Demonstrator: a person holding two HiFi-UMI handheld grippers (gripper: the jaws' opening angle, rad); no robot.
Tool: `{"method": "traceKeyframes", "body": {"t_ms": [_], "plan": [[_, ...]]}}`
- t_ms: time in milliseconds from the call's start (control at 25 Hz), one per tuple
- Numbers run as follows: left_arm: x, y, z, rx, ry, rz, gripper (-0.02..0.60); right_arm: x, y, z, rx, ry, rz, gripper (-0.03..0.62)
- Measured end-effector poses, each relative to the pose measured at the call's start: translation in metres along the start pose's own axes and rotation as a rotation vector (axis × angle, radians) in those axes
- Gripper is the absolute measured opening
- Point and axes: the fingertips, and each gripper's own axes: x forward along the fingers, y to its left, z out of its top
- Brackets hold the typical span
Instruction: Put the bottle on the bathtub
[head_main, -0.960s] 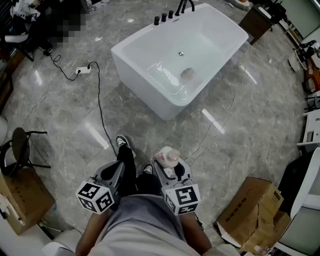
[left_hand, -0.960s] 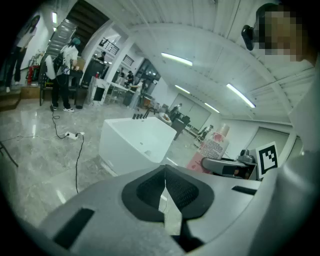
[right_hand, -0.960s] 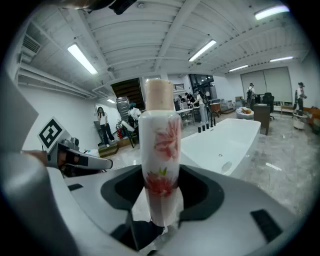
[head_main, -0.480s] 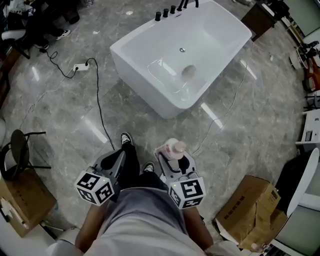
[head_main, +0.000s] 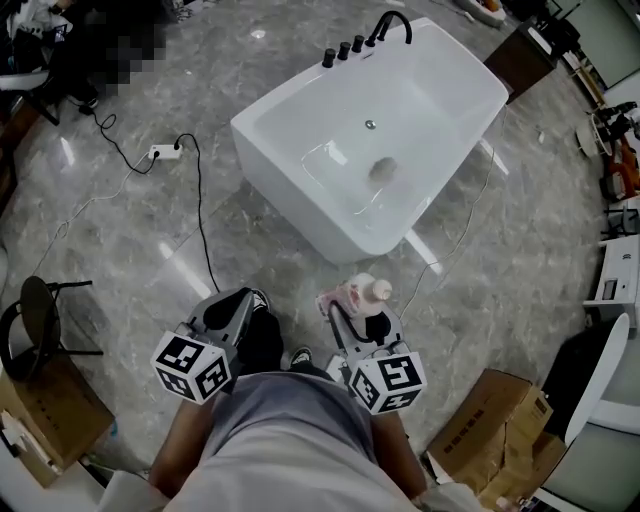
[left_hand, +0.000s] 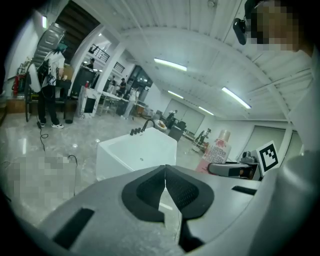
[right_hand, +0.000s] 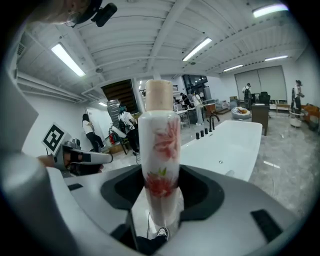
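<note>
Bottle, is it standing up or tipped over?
Standing up. In both gripper views the bottle points straight up, cap on top, gripped low by the right gripper.

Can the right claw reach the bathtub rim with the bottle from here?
Probably not yet: the right claw, shut on the flowered white bottle, is short of the white rectangular bathtub, with open grey floor between.

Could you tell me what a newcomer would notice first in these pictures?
A white bathtub stands on the grey marble floor ahead of the person, black taps at its far end. The right tongs grip a flowered bottle; the left tongs are shut and empty.
</note>
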Motion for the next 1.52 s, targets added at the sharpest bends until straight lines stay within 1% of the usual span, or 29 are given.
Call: {"method": "traceKeyframes", "body": {"t_ms": [200,400,560,800,1040,1200,1360,1520], "plan": [[0.004,0.035,0.039,0.006,-0.037,-0.009,0.009,0.035,0.006,0.035,0.018,-0.031,-0.020,0.213],[0.007,0.072,0.068,0.008,-0.068,-0.012,0.009,0.072,0.013,0.064,0.022,-0.063,-0.042,0.213],[0.009,0.096,0.077,0.015,-0.069,-0.020,0.009,0.095,0.020,0.078,0.021,-0.074,-0.053,0.213],[0.007,0.119,0.088,0.004,-0.088,-0.020,0.009,0.120,0.028,0.091,0.012,-0.074,-0.055,0.213],[0.007,0.138,0.095,-0.019,-0.096,-0.004,0.009,0.144,0.035,0.099,-0.002,-0.060,-0.030,0.213],[0.017,0.148,0.099,-0.025,-0.091,0.002,0.009,0.163,0.034,0.103,0.003,-0.053,-0.011,0.213],[0.034,0.159,0.115,-0.010,-0.086,0.003,0.009,0.194,0.026,0.114,0.014,-0.055,0.009,0.213],[0.056,0.177,0.137,0.006,-0.079,0.013,0.009,0.228,0.023,0.134,0.017,-0.068,0.049,0.213]]}}
